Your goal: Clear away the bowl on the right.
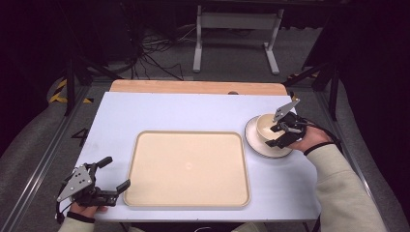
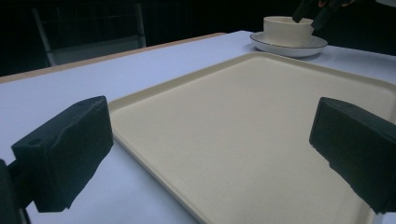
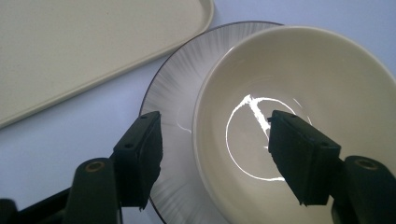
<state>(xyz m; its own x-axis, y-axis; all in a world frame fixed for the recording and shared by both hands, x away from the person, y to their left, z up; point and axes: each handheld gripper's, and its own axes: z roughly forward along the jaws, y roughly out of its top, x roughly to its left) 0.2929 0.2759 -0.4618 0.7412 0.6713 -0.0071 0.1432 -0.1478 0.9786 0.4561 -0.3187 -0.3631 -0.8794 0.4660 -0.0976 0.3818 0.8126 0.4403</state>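
My right gripper (image 3: pixel 212 154) is unclenched, jaws straddling the near rim of the bowl (image 3: pixel 299 116), not yet pressing. The bowl sits on the plate (image 1: pixel 255 140), right of the tray (image 1: pixel 187 169). My left gripper (image 1: pixel 116 173) is released, near left.

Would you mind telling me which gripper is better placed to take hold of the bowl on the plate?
The right gripper. Its open jaws straddle the near rim of the bowl, one outside over the plate, one inside. The left gripper sits open at the tray's far corner, well away.
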